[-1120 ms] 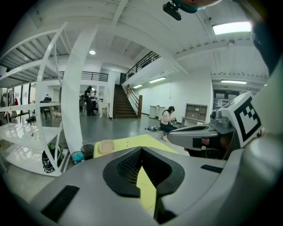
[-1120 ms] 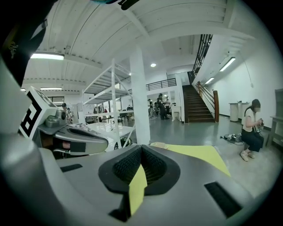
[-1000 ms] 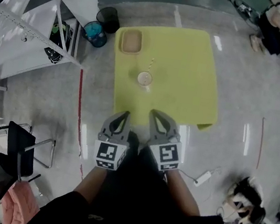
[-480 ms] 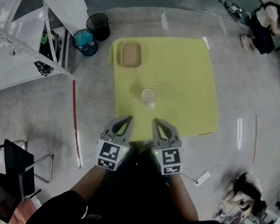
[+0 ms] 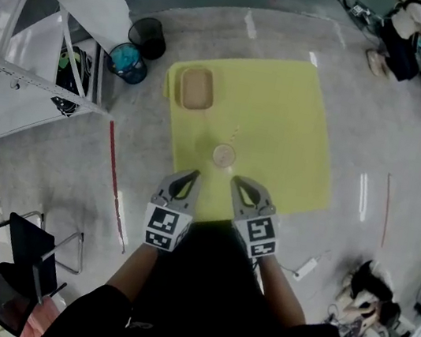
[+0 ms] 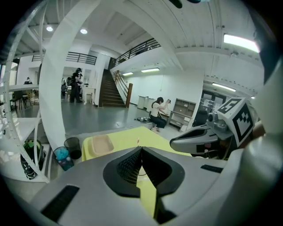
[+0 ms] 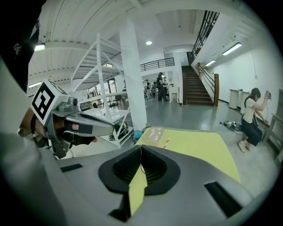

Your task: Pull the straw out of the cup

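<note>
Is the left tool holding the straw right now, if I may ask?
No, the left tool is shut and empty, short of the straw in the cup.

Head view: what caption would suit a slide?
Left gripper and right gripper, both shut, near a table with cup, straw and tray.

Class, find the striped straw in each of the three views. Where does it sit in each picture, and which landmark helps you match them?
Head view: the straw is just above centre, rising from the cup.
Left gripper view: centre, its tip shows just over the jaws.
Right gripper view: slightly right of centre, above the jaws.
Shared landmark: the tray on the yellow table.
</note>
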A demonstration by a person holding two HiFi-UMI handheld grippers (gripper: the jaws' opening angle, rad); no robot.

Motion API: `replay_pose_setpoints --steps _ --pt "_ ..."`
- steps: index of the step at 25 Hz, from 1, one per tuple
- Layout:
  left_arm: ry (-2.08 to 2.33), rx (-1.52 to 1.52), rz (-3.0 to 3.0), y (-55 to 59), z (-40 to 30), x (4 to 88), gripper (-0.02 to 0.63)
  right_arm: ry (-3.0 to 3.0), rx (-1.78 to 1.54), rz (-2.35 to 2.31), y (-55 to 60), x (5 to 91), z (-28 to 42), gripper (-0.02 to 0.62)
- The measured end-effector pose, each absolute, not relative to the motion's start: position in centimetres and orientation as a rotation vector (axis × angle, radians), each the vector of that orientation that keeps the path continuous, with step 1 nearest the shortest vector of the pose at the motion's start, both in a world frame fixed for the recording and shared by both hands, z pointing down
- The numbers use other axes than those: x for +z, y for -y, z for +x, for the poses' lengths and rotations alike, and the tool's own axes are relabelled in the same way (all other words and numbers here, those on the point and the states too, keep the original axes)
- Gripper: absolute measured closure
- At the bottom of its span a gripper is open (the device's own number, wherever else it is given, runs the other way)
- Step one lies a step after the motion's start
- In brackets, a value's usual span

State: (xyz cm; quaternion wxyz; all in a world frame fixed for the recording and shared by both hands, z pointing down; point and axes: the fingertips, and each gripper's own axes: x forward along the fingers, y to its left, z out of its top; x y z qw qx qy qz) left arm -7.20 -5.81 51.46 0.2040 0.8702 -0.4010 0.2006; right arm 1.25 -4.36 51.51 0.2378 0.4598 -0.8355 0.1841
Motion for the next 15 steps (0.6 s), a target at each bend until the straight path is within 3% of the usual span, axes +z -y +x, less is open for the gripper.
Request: replay_pose_setpoints --steps 15 --pt "1.104 0.692 2.282 9.2 -5.9 56.4 0.563 2.278 0.656 1.143 10.5 58.3 3.4 0.578"
